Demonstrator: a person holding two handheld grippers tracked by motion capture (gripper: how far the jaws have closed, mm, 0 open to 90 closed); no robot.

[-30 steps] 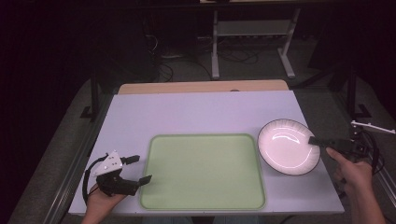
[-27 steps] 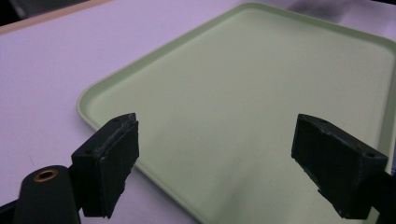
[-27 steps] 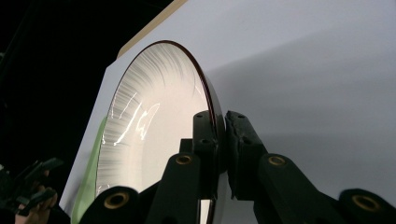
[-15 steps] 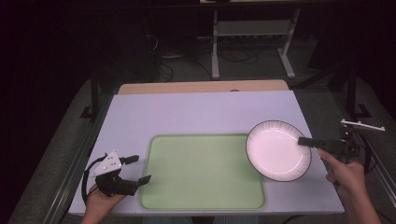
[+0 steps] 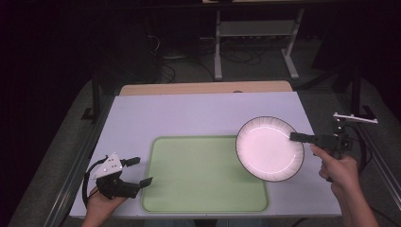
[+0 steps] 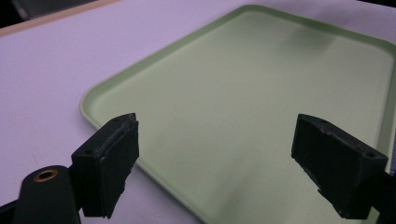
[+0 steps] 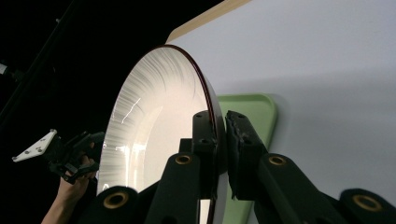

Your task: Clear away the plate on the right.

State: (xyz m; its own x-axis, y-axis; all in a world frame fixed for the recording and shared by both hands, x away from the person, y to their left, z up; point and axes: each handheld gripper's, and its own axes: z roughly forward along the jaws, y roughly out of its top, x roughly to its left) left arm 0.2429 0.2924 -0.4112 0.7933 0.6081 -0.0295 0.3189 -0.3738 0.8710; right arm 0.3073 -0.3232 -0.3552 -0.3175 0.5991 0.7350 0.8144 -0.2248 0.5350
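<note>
A white plate (image 5: pixel 269 149) with a dark rim hangs tilted above the table's right side, over the right edge of a light green tray (image 5: pixel 203 175). My right gripper (image 5: pixel 299 137) is shut on the plate's right rim. In the right gripper view the plate (image 7: pixel 154 126) stands on edge between the two jaws, and my right gripper (image 7: pixel 221 140) pinches its rim. At the tray's left edge my left gripper (image 5: pixel 140 171) stands open, with nothing in it. The left gripper view has the left gripper (image 6: pixel 233 149) spread wide just above the bare tray (image 6: pixel 261 93).
A pale lilac table (image 5: pixel 189 113) with a wooden strip (image 5: pixel 203 88) along its far edge bears the tray. Behind it, a metal stand (image 5: pixel 255 33) and cables lie on the dark floor. A black frame rail (image 5: pixel 373 156) runs along the table's right side.
My right gripper has carried the plate to the left and lifted it, tilting it up; it now overlaps the tray's right edge. The left gripper has stayed put.
</note>
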